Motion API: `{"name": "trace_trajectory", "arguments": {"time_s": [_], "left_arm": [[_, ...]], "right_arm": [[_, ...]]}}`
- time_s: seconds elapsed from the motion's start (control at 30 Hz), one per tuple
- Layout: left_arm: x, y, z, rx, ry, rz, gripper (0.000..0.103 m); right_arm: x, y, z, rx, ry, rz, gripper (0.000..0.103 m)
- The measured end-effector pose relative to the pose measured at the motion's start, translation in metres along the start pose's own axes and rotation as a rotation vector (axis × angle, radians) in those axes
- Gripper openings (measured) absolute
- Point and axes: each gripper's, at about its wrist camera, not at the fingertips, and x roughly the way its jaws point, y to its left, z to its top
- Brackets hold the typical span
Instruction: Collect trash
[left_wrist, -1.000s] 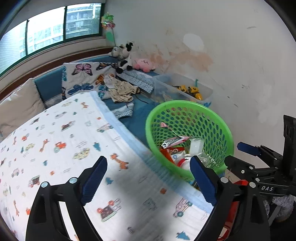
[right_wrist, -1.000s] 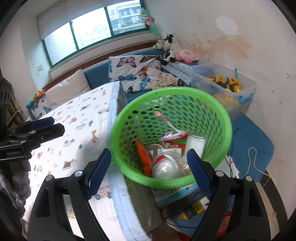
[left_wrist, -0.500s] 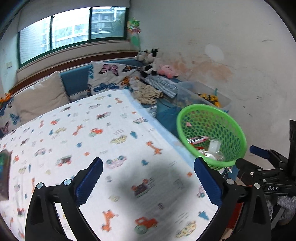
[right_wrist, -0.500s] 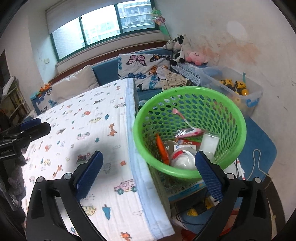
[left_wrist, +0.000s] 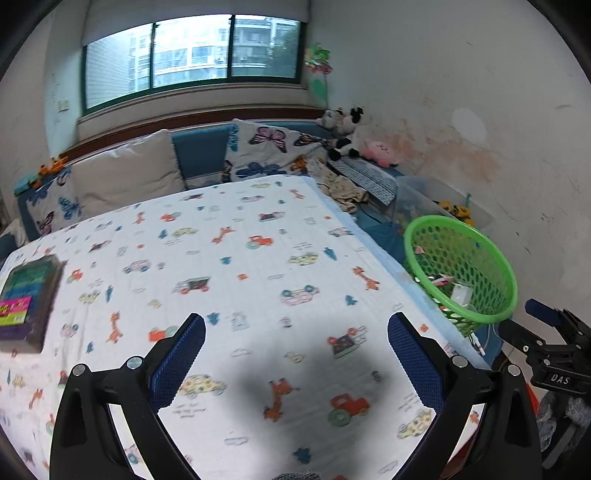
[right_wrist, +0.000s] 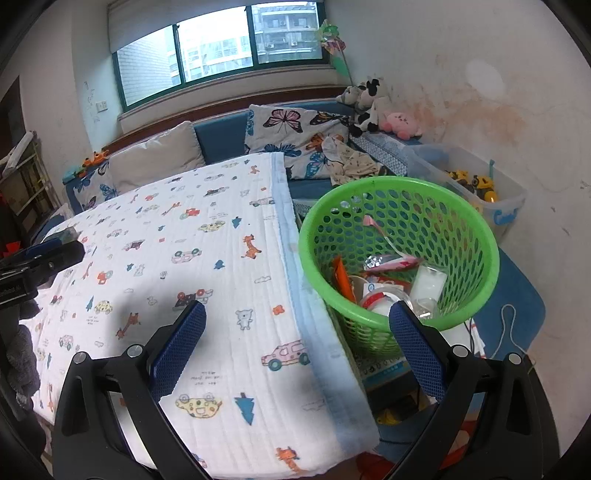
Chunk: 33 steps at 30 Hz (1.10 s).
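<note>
A green perforated basket (right_wrist: 399, 254) (left_wrist: 461, 266) stands beside the bed's right edge, holding wrappers, an orange packet (right_wrist: 341, 277) and a clear cup (right_wrist: 428, 284). My right gripper (right_wrist: 297, 343) hangs open over the bed's edge, its right finger in front of the basket's near rim, nothing between the pads. Open and empty too, my left gripper (left_wrist: 295, 347) hovers over the middle of the printed bedspread (left_wrist: 229, 280). Each view shows the other gripper at its side edge.
A dark book or box (left_wrist: 26, 299) lies on the bedspread at the far left. Pillows (left_wrist: 125, 177), plush toys (right_wrist: 369, 99) and a clear toy bin (right_wrist: 480, 192) line the window bench and wall. A blue mat with a white cable (right_wrist: 513, 321) lies past the basket.
Both grippers have drawn back and to the left, away from the basket; it now sits smaller and further right in each view. The right jaws have spread wider. The book has come into view.
</note>
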Motion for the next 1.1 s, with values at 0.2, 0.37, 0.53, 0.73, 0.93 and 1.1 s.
{"name": "trace_trajectory", "arguments": {"time_s": [0.2,0.37,0.53,0.73,0.93,1.1], "left_arm": [[-0.014,0.013,-0.01,-0.021,-0.026,0.034,0.096],[-0.027,0.019,-0.021,-0.025,-0.049,0.067,0.096],[-0.035,0.02,-0.03,-0.017,-0.059,0.097,0.096],[-0.04,0.023,-0.038,-0.014,-0.058,0.135,0.096],[-0.044,0.03,-0.04,-0.041,-0.054,0.135,0.096],[-0.045,0.032,-0.042,-0.05,-0.048,0.136,0.096]], "right_arm": [[-0.006,0.014,-0.004,0.008,-0.014,0.01,0.099],[-0.012,0.018,-0.006,0.011,-0.027,0.008,0.099],[-0.014,0.021,-0.008,0.012,-0.023,0.021,0.099],[-0.018,0.027,-0.011,-0.002,-0.035,0.017,0.099],[-0.021,0.031,-0.013,-0.014,-0.04,0.02,0.099],[-0.024,0.033,-0.012,-0.022,-0.056,0.022,0.099]]}}
